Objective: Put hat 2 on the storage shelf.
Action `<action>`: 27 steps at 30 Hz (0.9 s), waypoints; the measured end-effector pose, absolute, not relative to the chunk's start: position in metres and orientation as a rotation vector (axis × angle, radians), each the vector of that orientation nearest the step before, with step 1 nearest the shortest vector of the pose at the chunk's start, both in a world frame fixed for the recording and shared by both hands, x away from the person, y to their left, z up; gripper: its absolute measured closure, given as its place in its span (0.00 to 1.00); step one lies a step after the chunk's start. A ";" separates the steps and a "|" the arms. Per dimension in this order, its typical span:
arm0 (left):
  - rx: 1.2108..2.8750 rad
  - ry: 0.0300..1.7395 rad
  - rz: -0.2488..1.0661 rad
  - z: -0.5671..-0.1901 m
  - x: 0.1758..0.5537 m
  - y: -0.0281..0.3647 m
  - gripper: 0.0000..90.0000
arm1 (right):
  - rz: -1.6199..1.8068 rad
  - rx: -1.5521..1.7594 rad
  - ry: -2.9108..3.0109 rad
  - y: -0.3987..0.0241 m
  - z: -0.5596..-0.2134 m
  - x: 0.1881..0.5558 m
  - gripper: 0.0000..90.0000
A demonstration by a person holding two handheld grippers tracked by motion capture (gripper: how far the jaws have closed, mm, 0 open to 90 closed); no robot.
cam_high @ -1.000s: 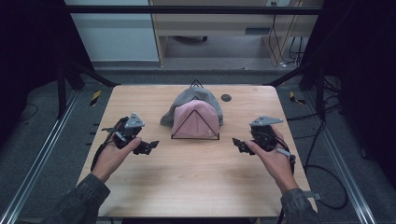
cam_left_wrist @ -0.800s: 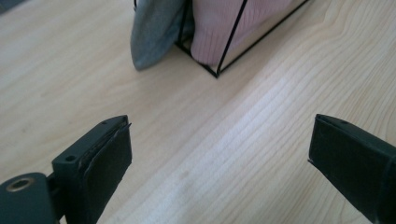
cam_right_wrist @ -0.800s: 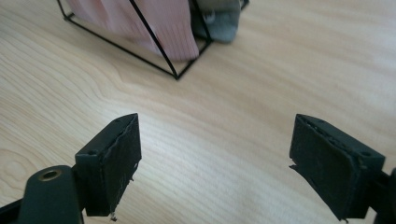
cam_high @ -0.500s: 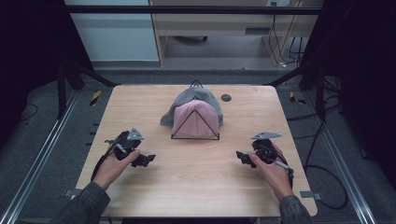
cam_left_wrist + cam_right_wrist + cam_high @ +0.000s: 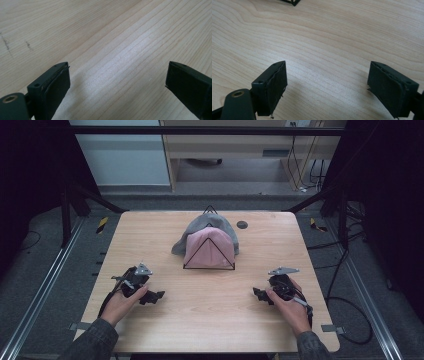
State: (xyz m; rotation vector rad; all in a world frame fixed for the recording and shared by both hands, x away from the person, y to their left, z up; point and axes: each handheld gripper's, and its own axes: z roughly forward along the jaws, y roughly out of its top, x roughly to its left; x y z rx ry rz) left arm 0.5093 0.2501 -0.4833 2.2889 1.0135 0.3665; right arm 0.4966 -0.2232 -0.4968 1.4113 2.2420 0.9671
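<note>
A black wire hanger stand [image 5: 209, 255] sits at the middle of the wooden table [image 5: 210, 320], with a pink garment [image 5: 212, 245] draped on it and a grey garment [image 5: 200, 230] behind. My left gripper [image 5: 156, 296] rests low near the front left, open, with bare wood between its jaws [image 5: 117, 82]. My right gripper [image 5: 256, 295] lies near the front right, open and empty [image 5: 327, 82]. A corner of the stand [image 5: 289, 2] shows at the top of the right gripper view.
A small dark round hole or cap [image 5: 242, 224] sits at the back right of the table. Cables trail off both grippers toward the front edge. Metal rails run along the floor on both sides.
Both hands have drawn back toward the front edge and lowered onto the table. The garments and stand have not moved.
</note>
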 end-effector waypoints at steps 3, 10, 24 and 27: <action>2.307 1.016 0.353 -0.487 0.507 0.250 0.06 | 0.955 1.416 2.249 -0.223 -0.500 0.496 0.17; 2.352 1.008 0.350 -0.495 0.503 0.243 0.02 | 0.944 1.395 2.244 -0.220 -0.502 0.494 0.14; 2.335 0.974 0.348 -0.498 0.499 0.243 0.00 | 0.955 1.312 2.188 -0.214 -0.512 0.487 0.07; 2.338 0.972 0.345 -0.498 0.499 0.243 0.00 | 0.956 1.316 2.187 -0.213 -0.512 0.487 0.06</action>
